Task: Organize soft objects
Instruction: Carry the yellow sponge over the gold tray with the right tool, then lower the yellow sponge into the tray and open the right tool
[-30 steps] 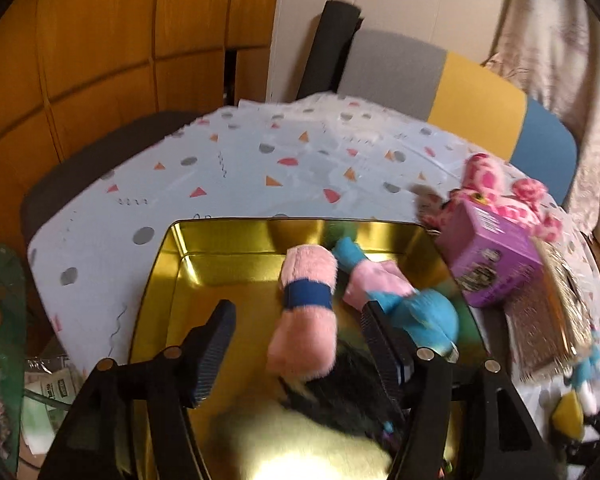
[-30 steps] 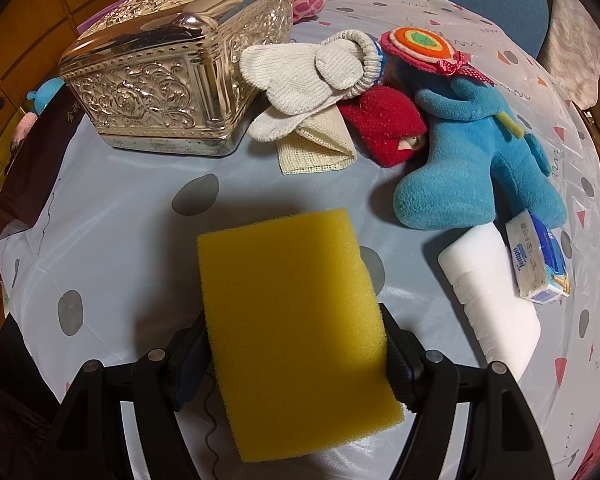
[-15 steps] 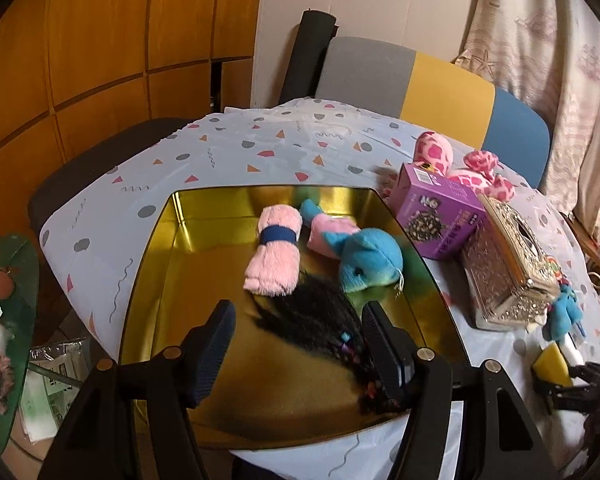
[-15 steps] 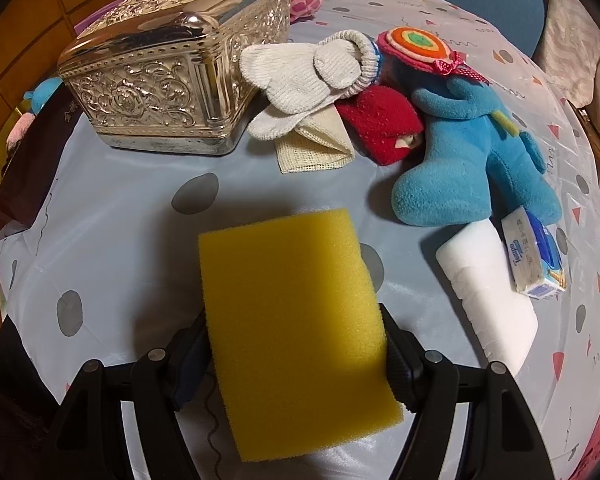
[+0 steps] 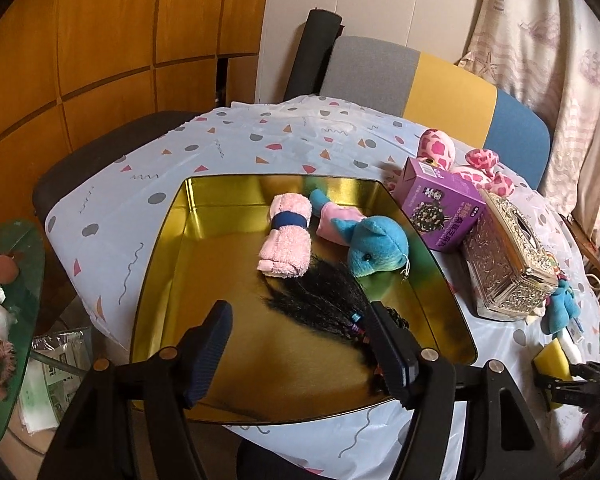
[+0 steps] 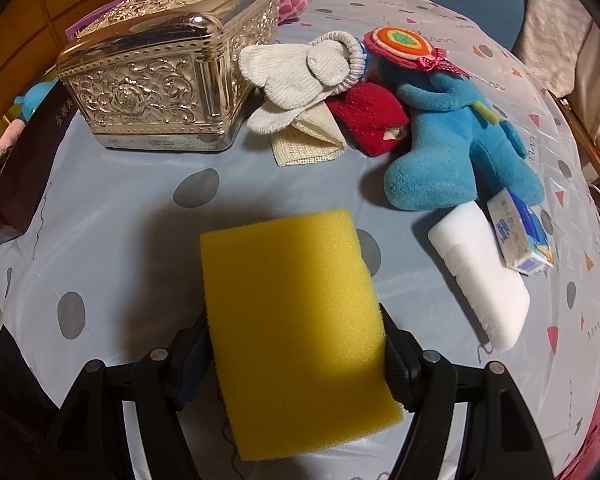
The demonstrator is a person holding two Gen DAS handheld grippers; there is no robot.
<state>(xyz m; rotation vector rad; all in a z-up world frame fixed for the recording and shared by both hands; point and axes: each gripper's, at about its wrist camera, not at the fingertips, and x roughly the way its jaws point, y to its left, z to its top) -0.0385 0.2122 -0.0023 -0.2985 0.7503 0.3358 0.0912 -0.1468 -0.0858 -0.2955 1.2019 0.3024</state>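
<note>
Soft objects are partly sorted. The gold tray (image 5: pixel 168 240) on the counter (image 5: pixel 236 148) already holds a rolled pink towel (image 5: pixel 286 242), a blue and pink plush (image 5: pixel 374 246) and a black braided hairpiece (image 5: pixel 320 300).

The left gripper (image 5: pixel 300 344) hangs over the tray's near end with its fingers (image 5: pixel 210 344) opening and nothing between them. The right gripper (image 6: pixel 296 344) has its fingers pressed against both sides of a yellow sponge (image 6: pixel 296 312), which sits low over the counter, well apart from the tray (whether its underside is clear of the cloth cannot be told).

Outstanding, by my judgement: the sponge, a white knit glove (image 6: pixel 300 68), a cream cloth (image 6: pixel 308 140), a red plush piece (image 6: pixel 370 118), a blue plush doll (image 6: pixel 456 148), a white foam block (image 6: pixel 480 268) and a pink spotted plush (image 5: pixel 456 160). The silver ornate box (image 6: pixel 172 64), the purple carton (image 5: pixel 440 208) and a small blue packet (image 6: pixel 520 236) look rigid and probably stay out. Roughly a third is done.
</note>
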